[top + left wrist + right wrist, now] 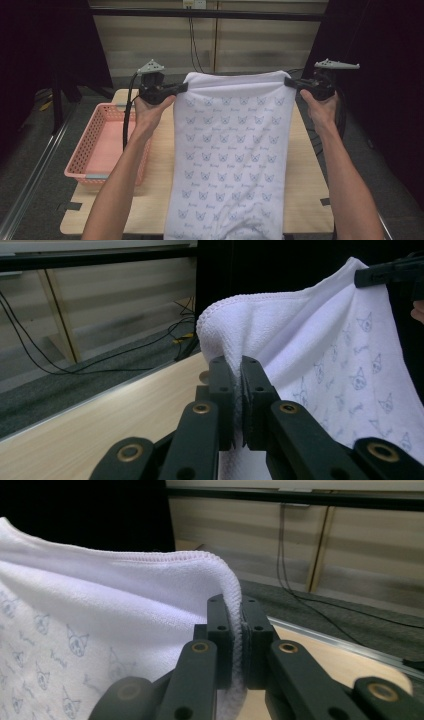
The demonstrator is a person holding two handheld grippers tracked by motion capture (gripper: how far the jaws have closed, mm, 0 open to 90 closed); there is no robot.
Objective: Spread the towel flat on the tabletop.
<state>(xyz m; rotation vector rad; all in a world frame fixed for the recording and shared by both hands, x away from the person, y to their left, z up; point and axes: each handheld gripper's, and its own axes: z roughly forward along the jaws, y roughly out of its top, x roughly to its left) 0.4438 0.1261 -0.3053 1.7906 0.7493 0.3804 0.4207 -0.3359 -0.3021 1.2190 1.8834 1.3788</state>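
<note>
High view: I hold a white towel (232, 150) printed with small blue cat faces, stretched between both grippers above the far edge of the tabletop (310, 200). My left gripper (184, 87) is clamped on the towel's far left corner and my right gripper (288, 82) on its far right corner. The left gripper view shows the jaws closed with terry cloth pinched between them; the right gripper view shows the same. The towel's top edge runs nearly taut between the two corners, and the rest drapes down across the tabletop and past its near edge.

I judge the step in hand to be spreading the towel before a fold or lay-down. A pink basket (90, 150) stands at the left edge of the tabletop, apart from the towel.

The next move calls for both grippers travelling together at equal height, keeping tension even so neither corner slips.
</note>
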